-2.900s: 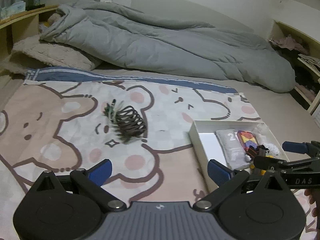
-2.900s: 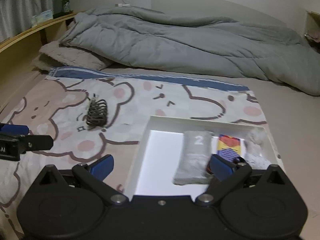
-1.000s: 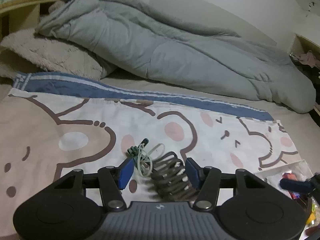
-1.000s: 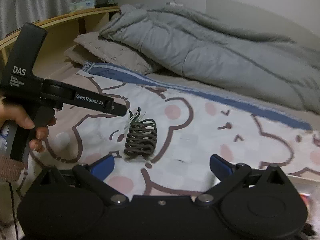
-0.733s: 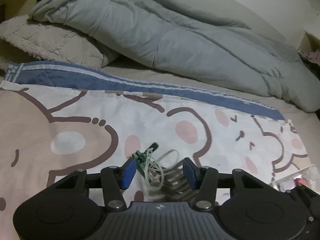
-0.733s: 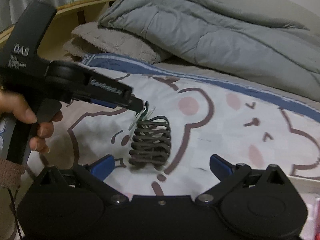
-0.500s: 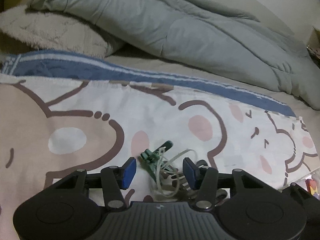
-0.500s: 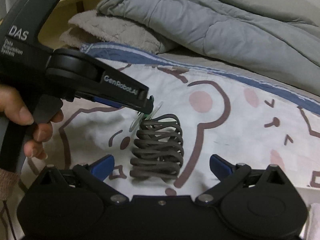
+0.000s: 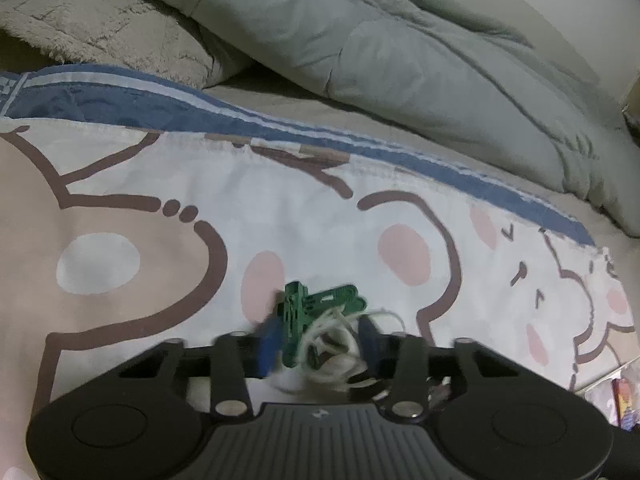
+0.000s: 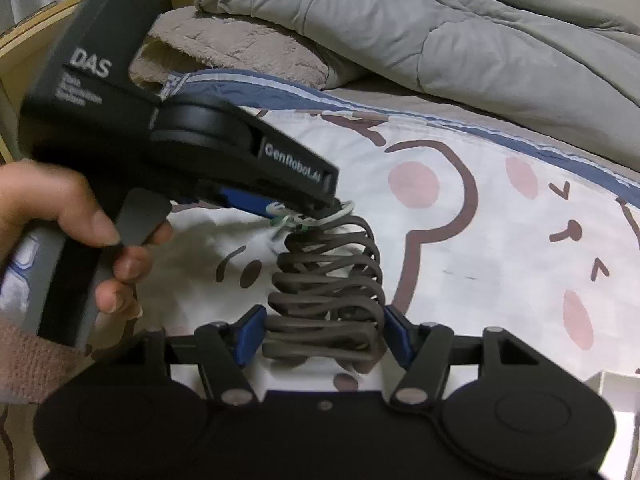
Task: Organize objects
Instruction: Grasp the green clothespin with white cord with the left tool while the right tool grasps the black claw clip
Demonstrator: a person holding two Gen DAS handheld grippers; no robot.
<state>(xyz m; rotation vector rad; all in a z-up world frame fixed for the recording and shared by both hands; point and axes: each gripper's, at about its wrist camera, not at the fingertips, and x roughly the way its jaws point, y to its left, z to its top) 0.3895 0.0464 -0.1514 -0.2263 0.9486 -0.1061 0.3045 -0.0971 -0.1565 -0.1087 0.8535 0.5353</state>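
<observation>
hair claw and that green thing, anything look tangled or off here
Yes. The brown hair claw sits between the right gripper fingers, while the left gripper closes around the green plastic piece and its whitish cord. The cord loops lie right against the claw's far end, so they may be snagged together.

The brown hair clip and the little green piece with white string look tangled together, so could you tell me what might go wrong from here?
1. The left gripper pinches the green piece and its white string while the right gripper closes around the brown hair clip; pulling apart could snag or snap the string.
2. The slotted clip may slip from the blue pads.
</observation>
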